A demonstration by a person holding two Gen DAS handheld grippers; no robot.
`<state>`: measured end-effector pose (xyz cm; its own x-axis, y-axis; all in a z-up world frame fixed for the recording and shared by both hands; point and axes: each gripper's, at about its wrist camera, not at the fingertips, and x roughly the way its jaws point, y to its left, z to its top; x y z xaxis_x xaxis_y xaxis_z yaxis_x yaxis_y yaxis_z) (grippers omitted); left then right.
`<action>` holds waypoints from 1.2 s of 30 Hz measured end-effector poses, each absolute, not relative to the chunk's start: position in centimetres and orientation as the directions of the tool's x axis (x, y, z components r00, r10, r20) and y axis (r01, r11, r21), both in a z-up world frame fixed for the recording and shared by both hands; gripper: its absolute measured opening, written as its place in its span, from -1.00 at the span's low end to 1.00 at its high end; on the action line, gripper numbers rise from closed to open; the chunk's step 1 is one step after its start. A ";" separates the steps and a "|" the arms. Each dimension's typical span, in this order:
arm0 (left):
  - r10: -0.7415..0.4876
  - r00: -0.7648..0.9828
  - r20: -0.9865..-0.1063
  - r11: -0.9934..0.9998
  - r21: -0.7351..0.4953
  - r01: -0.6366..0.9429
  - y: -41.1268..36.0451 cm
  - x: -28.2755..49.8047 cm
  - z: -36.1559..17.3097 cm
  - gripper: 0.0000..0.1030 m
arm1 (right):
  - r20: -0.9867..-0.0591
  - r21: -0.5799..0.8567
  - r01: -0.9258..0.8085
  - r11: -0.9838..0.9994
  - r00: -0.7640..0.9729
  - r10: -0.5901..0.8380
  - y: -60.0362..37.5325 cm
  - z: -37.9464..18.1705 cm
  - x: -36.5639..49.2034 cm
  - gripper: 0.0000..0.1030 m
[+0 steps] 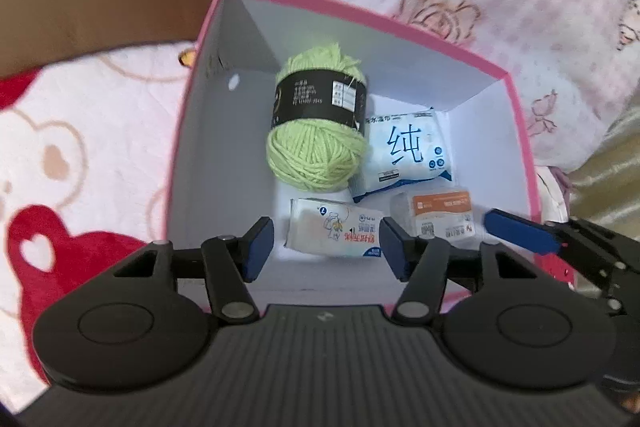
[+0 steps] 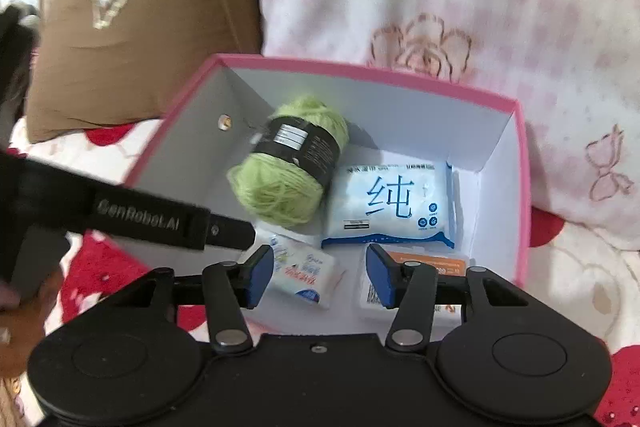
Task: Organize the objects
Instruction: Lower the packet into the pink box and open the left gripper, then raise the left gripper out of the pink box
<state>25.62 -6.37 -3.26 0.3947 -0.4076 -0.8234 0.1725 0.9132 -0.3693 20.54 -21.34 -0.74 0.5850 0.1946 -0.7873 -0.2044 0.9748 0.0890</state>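
Under everything lay a soft blanket (image 1: 80, 131) with red hearts and pink flowers, and a brown pillow (image 2: 132, 27) sat behind it. Your right view showed a white patch on that pillow; your left view showed only its plain corner.

On the blanket stood a pink box (image 1: 516, 115), white inside, and all the task's things lay in it. The green yarn ball (image 1: 316, 131) with its black band was at the far left. The blue-and-white wipes pack (image 1: 404, 155) touched it on the right. Nearer you lay a small tissue pack (image 1: 336, 231) and, beside it, a pack with an orange label (image 1: 440, 215).

Your left claw (image 1: 326, 251) hung over the near end of the box, partly spread, with nothing pressed between its blue pads; the tissue pack showed in the gap below. Your right claw (image 2: 320, 275) hung the same way, partly spread and empty, above the tissue pack and the orange pack.

Your left view caught one blue finger of the right claw at its right edge. Your right view caught the left claw's black side with white letters.
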 end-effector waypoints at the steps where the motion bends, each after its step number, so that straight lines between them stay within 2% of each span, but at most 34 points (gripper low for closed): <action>1: -0.402 0.402 -0.823 0.916 -0.360 0.180 -6.2 25.2 -2.7 0.16 | -0.778 0.090 -0.212 0.973 0.595 0.202 -21.5 0.0 19.7 0.15; 15: -0.375 0.404 -0.834 0.914 -0.261 0.311 -5.9 20.2 2.8 0.18 | -0.750 0.048 -0.324 0.945 0.613 0.248 -20.0 4.3 14.3 0.18; 17: -0.393 0.409 -0.824 0.905 -0.269 0.329 -5.5 19.3 3.6 0.18 | -0.747 0.044 -0.301 0.952 0.623 0.232 -19.9 4.7 13.7 0.19; 21: -0.429 0.420 -0.800 0.888 -0.289 0.358 -4.5 17.6 5.1 0.21 | -0.756 0.132 -0.263 0.956 0.597 0.269 -19.9 5.2 12.6 0.19; 25: -0.449 0.450 -0.772 0.882 -0.302 0.363 -3.4 16.2 6.6 0.22 | -0.739 0.093 -0.268 0.959 0.627 0.247 -19.3 6.2 10.7 0.19; 36: -0.429 0.450 -0.784 0.884 -0.261 0.388 -2.1 13.6 7.6 0.22 | -0.717 0.101 -0.299 0.949 0.640 0.278 -19.1 9.8 6.0 0.23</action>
<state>13.57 -2.14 7.55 0.4496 -0.4288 -0.7836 0.3881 0.8839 -0.2611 5.96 -19.09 9.83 0.6398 0.2778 -0.7166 -0.2993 0.9488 0.1006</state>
